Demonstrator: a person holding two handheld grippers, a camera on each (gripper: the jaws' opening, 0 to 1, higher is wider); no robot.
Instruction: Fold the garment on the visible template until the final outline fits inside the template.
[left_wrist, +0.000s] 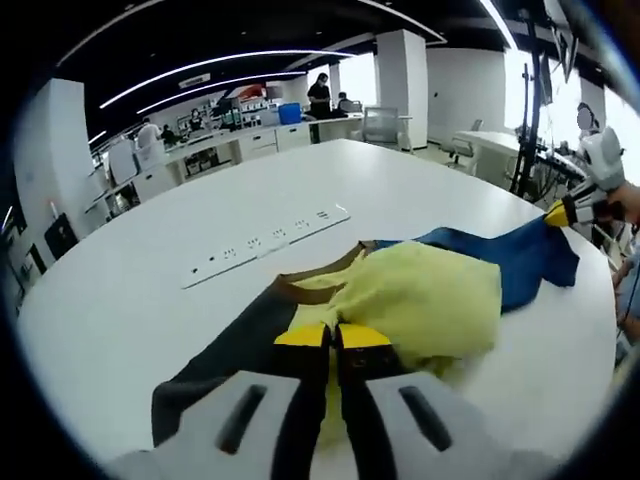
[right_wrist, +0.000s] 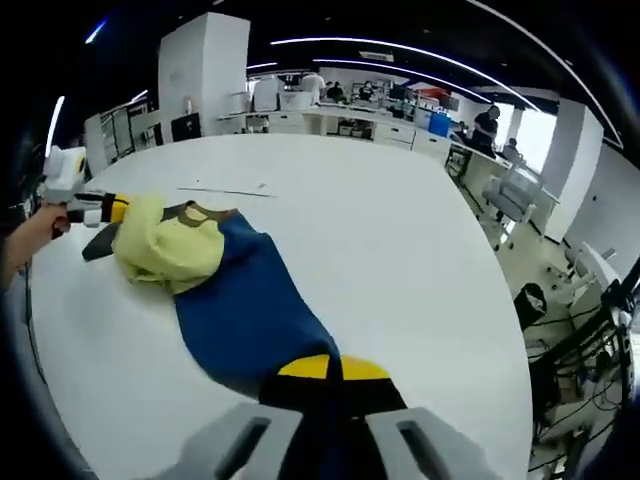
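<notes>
A garment lies stretched across the white table (left_wrist: 200, 200). Its yellow part (left_wrist: 420, 300) is bunched in the middle, a blue part (left_wrist: 510, 255) runs away to the right, and a dark grey part (left_wrist: 215, 360) with brown trim lies flat at the near left. My left gripper (left_wrist: 335, 338) is shut on the yellow cloth. In the right gripper view, my right gripper (right_wrist: 335, 368) is shut on the end of the blue part (right_wrist: 250, 320). The other gripper (right_wrist: 105, 210) pinches the yellow bunch (right_wrist: 165, 245) at the far left. The right gripper (left_wrist: 568, 210) also appears holding the blue end slightly raised.
A white power strip (left_wrist: 265, 243) lies on the table beyond the garment. The table edge (right_wrist: 520, 400) curves close on the right, with office chairs (right_wrist: 510, 200) past it. A hand (right_wrist: 30, 235) holds the far gripper. Desks and people stand at the back of the room.
</notes>
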